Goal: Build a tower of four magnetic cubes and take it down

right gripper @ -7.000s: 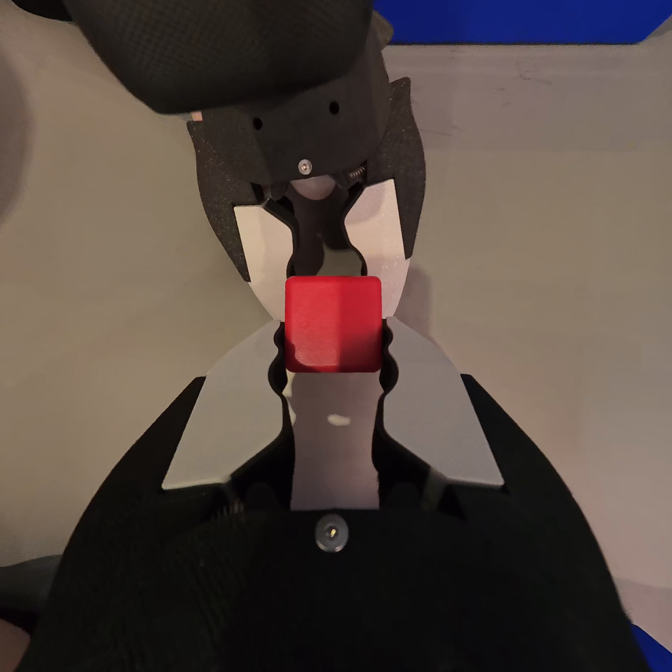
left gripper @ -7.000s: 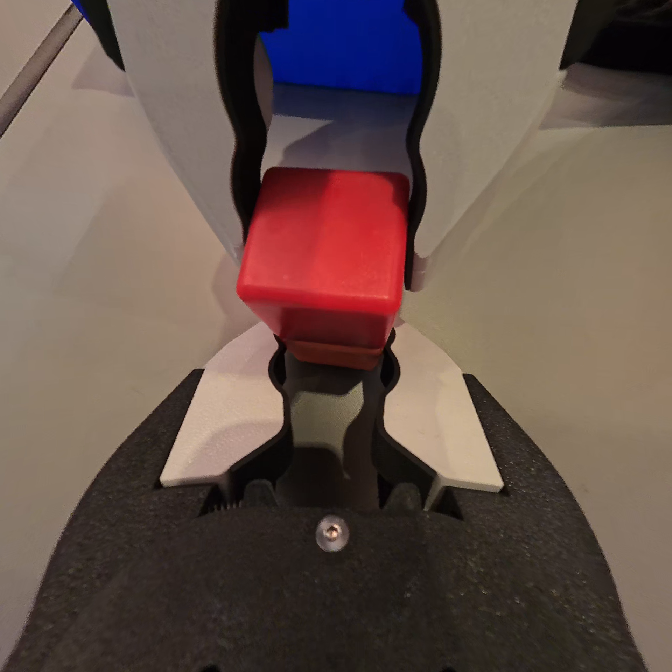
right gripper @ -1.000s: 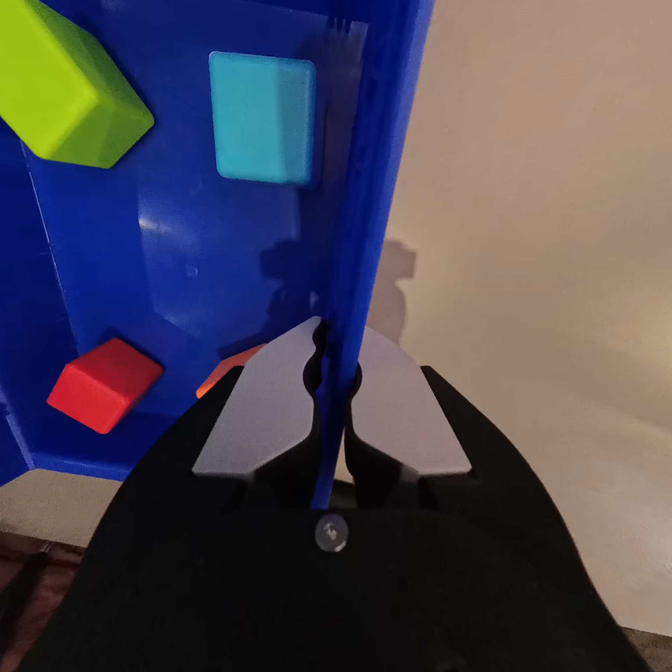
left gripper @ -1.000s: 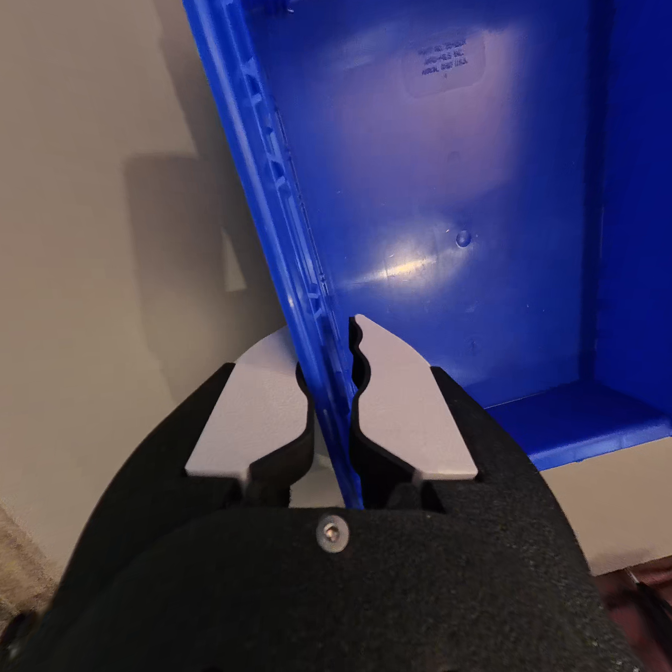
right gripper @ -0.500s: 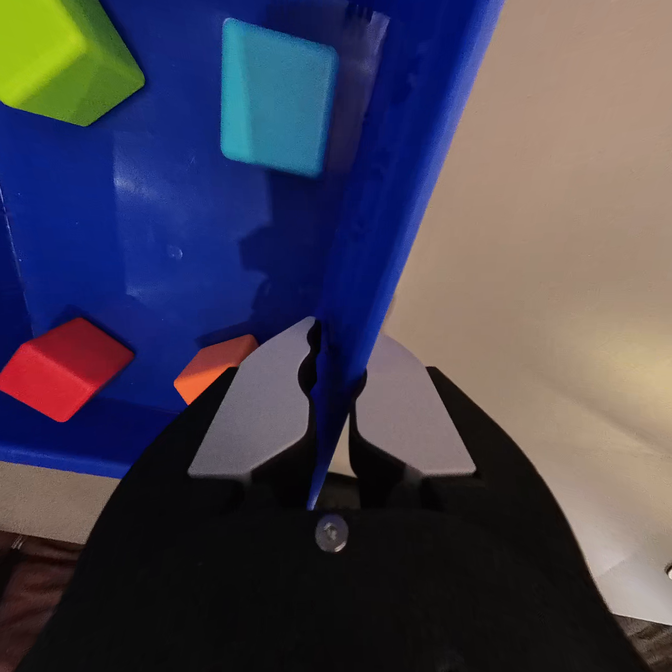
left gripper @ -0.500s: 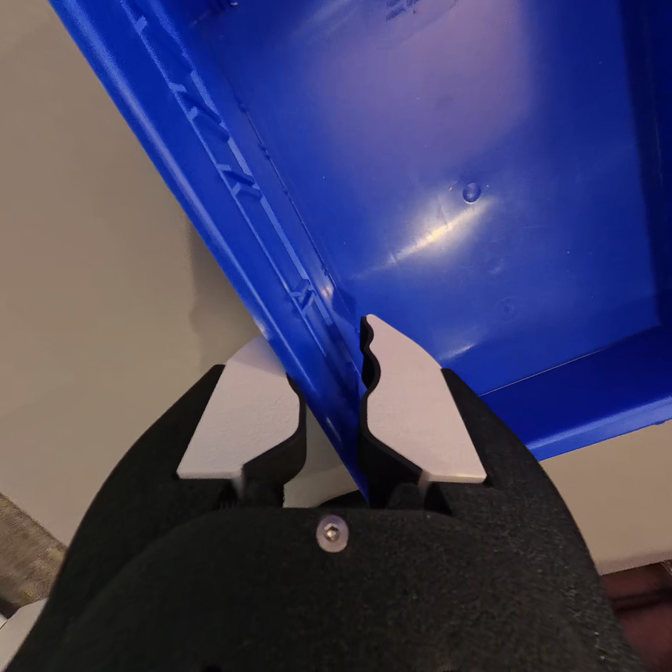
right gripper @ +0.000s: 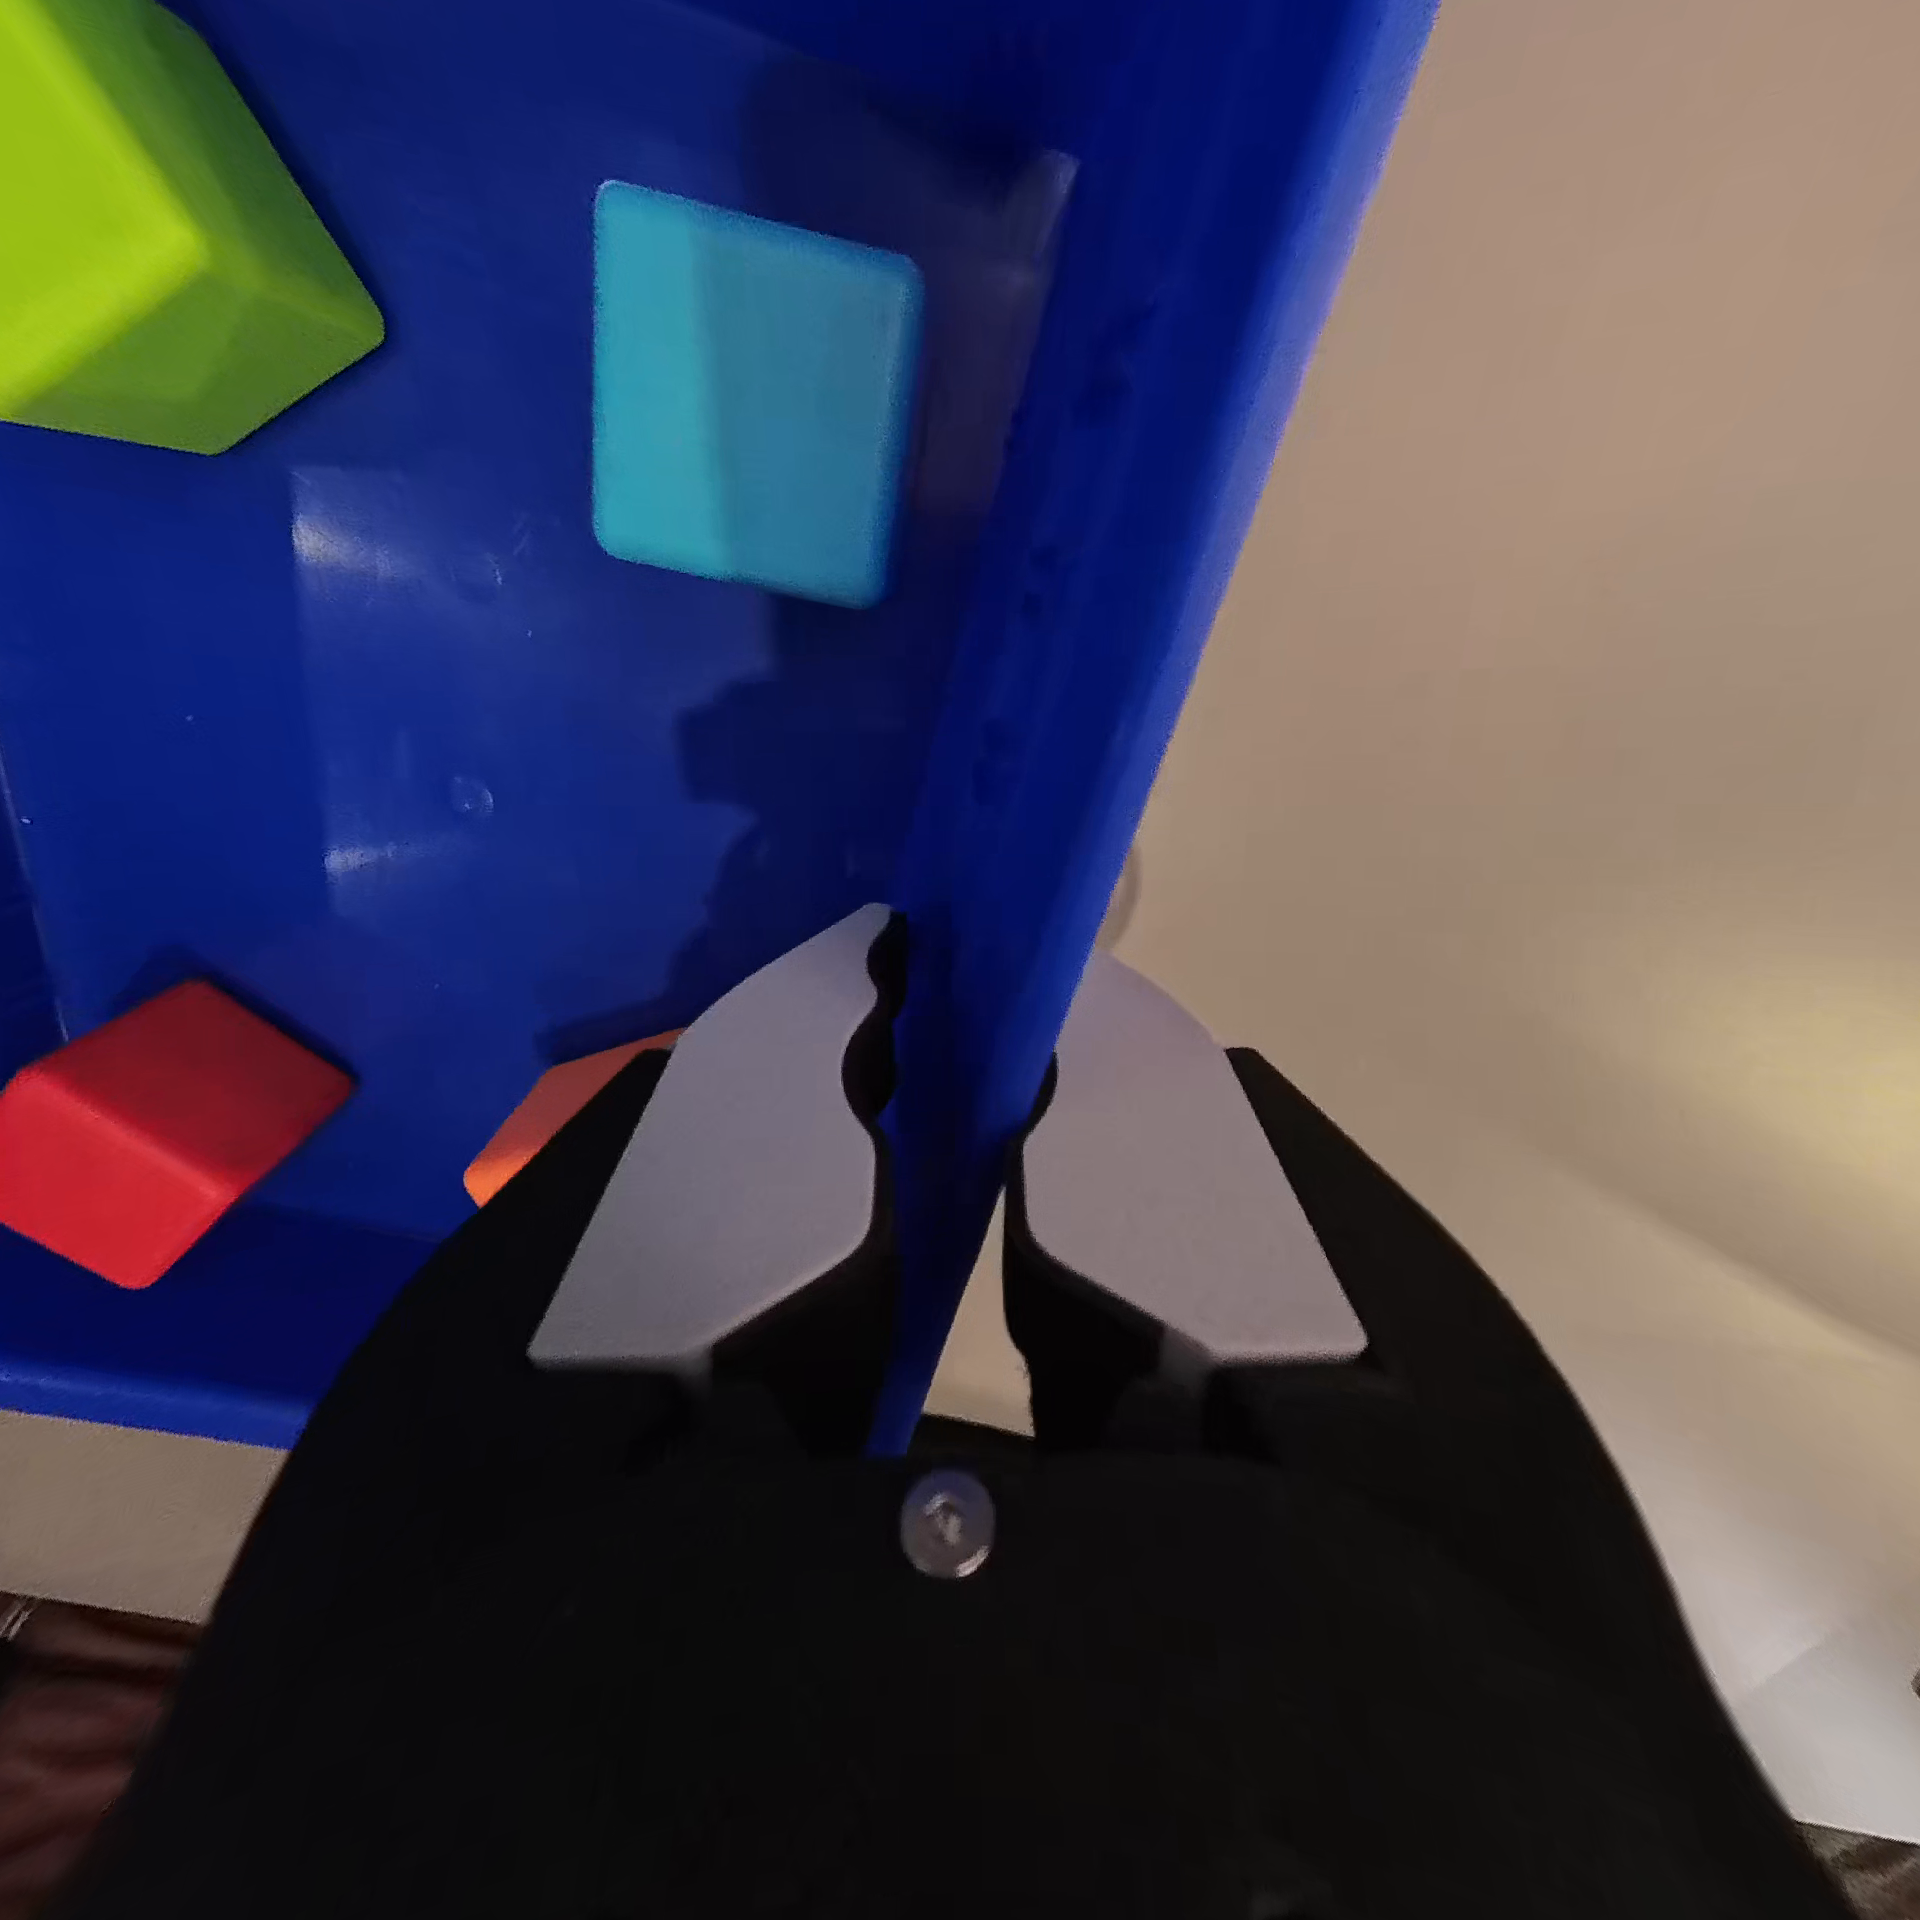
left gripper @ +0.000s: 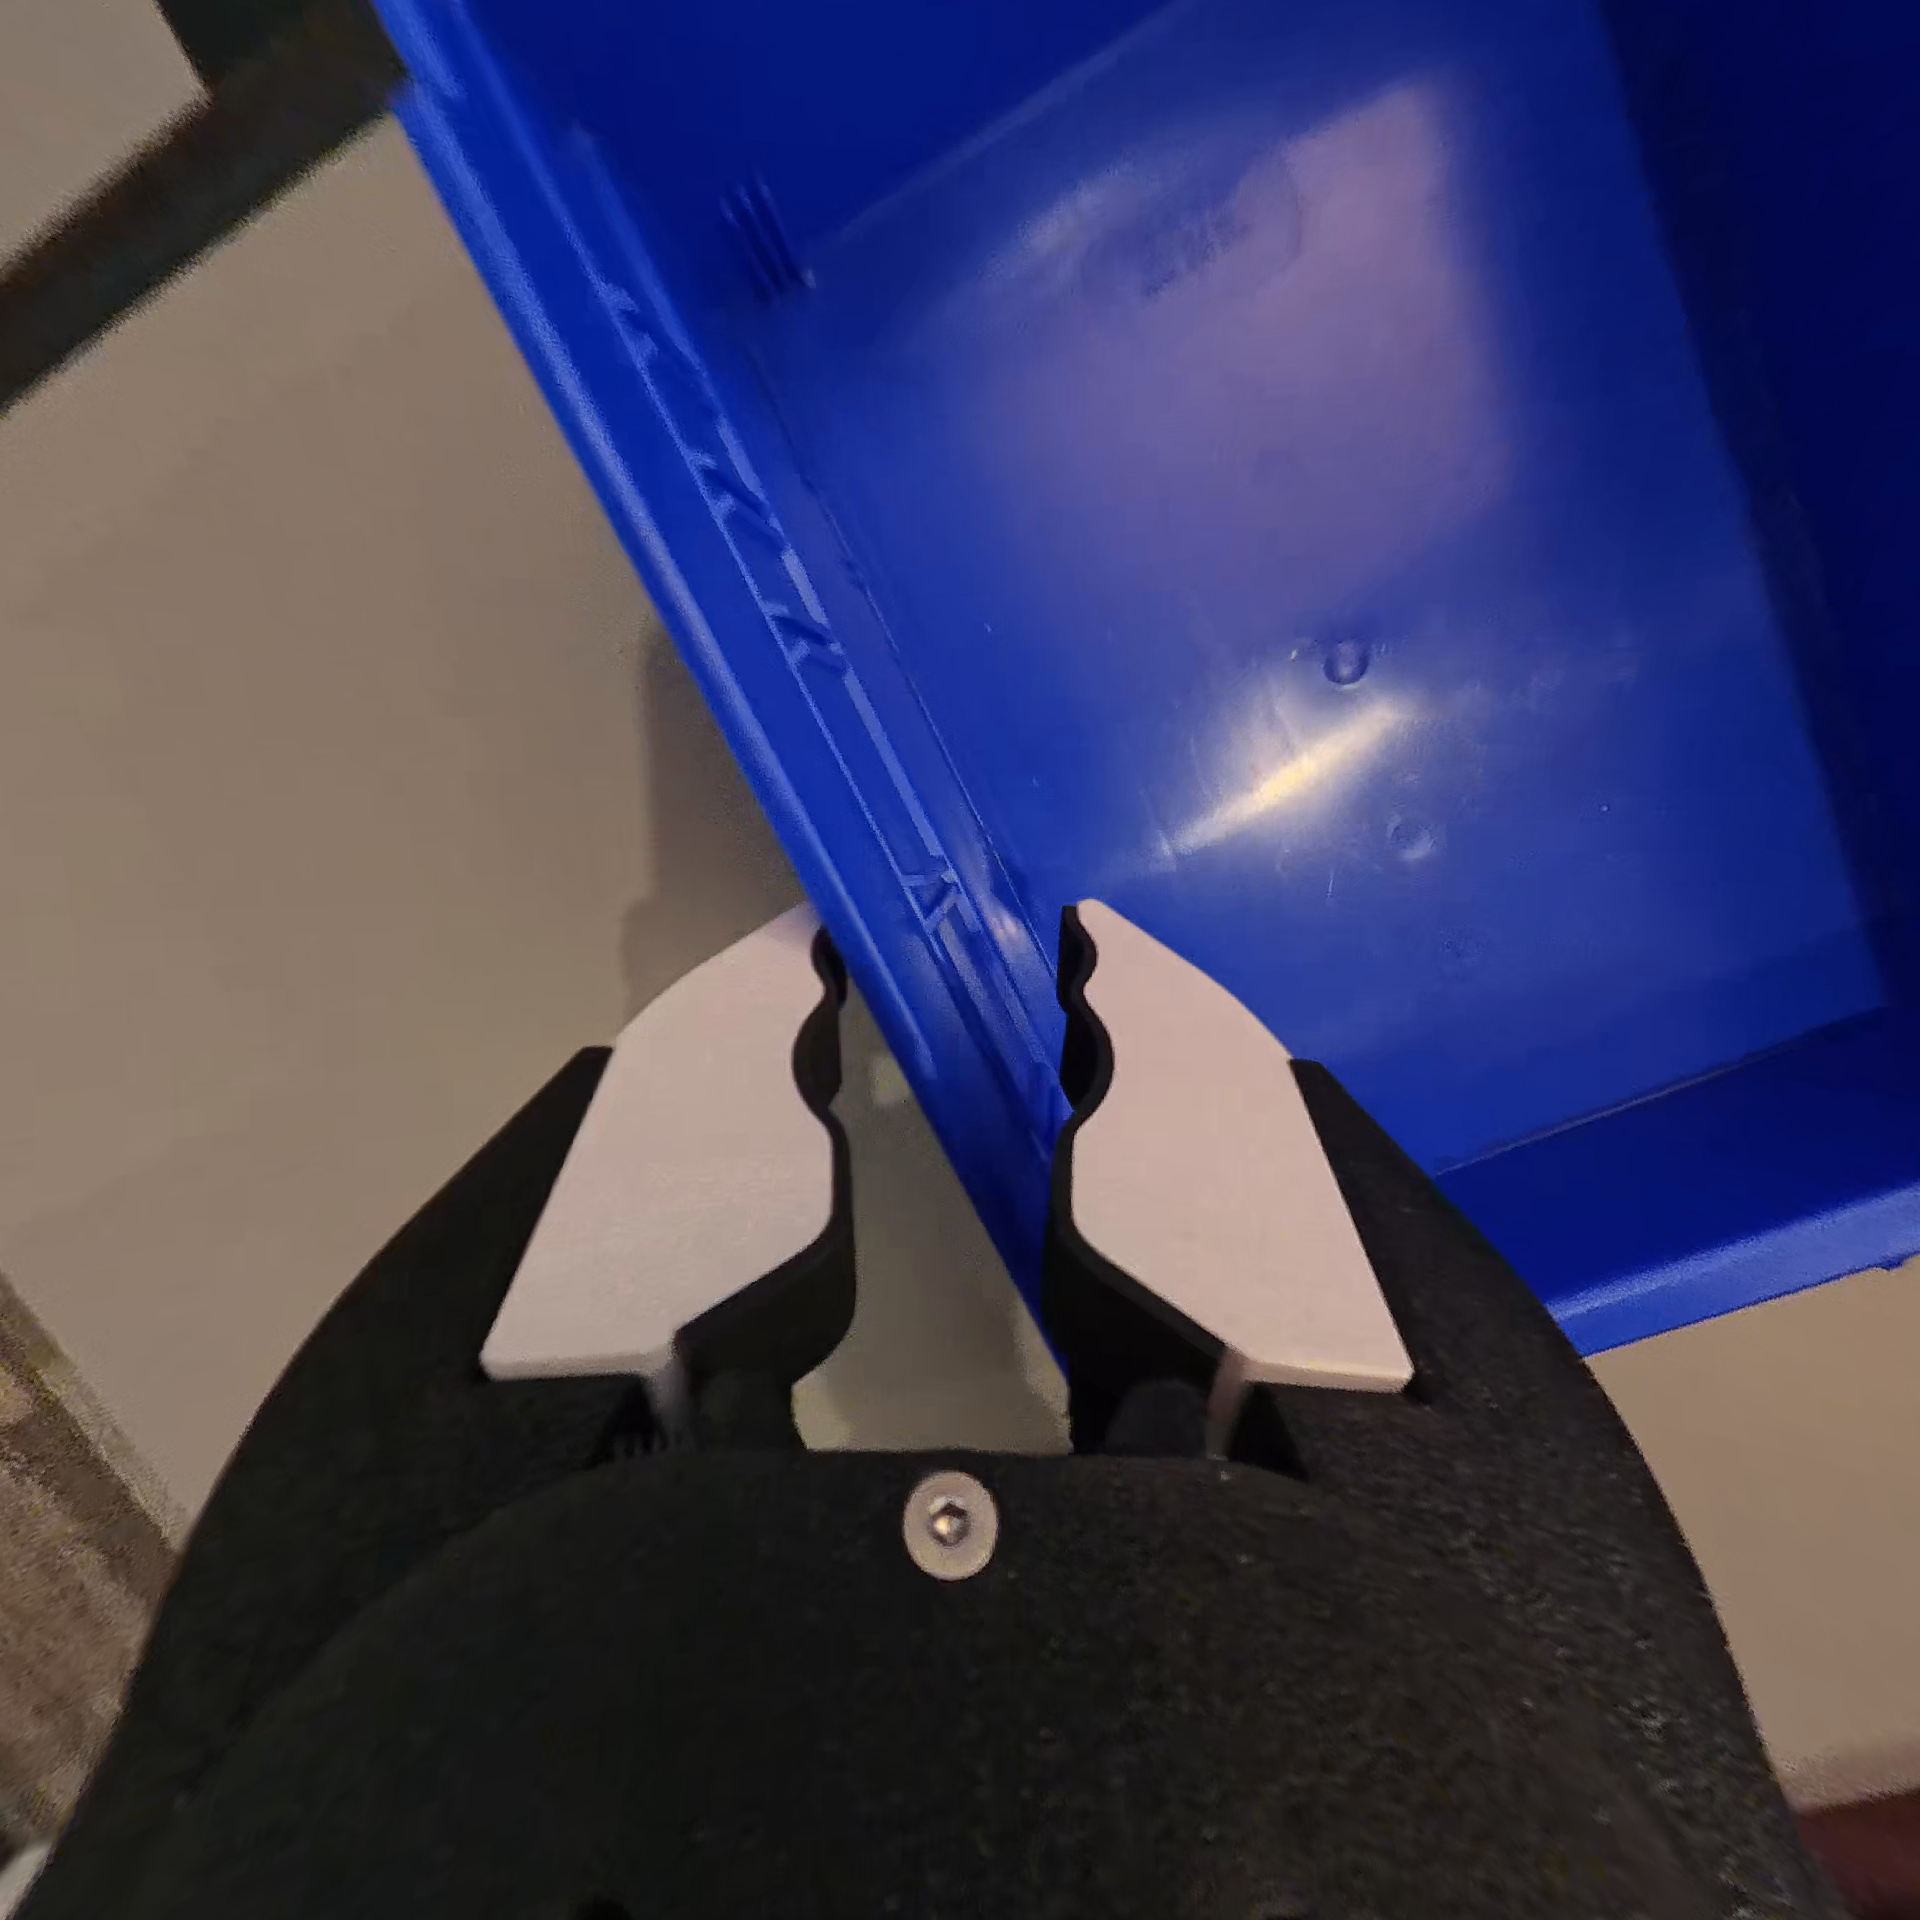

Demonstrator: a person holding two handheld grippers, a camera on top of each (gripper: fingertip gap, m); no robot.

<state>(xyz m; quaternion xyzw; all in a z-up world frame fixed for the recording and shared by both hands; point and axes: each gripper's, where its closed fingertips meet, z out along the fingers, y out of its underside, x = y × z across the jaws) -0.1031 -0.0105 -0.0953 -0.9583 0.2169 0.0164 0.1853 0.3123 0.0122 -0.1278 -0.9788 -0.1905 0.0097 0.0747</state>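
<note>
- Right wrist view: a big blue plastic bin point(right gripper: 436, 727) fills the left of the picture, seen from above with its floor facing the camera. It sits on a pale beige bench point(right gripper: 1558, 623), which shows to the right of it.
- Left wrist view: the same bin point(left gripper: 1299, 623) fills the upper right, and the part of its floor seen here is bare and shiny. The beige bench point(left gripper: 312, 727) lies to the left and below.
- The right hand-held gripper point(right gripper: 971, 1049) straddles the bin's right wall, one finger inside and one outside, pinched onto that wall.
- The left hand-held gripper point(left gripper: 940, 997) straddles the bin's left wall too, but its fingers stand apart: the inside finger touches the wall, while a gap shows beside the outside one. It does not look clamped.
- Four cubes lie loose on the bin floor in the right wrist view, well apart from one another and not stacked.
- The lime green cube point(right gripper: 156, 229) is at the upper left, partly cut off by the frame.
- The turquoise cube point(right gripper: 748, 395) sits near the right wall.
- The red cube point(right gripper: 156, 1132) lies at the lower left.
- The orange cube point(right gripper: 561, 1112) is mostly hidden behind the right gripper's inside finger.
- Judging by this, no tower stands anywhere in view and the cubes are put away, so the task looks finished or nearly so. Only handling the bin seems to remain.
</note>
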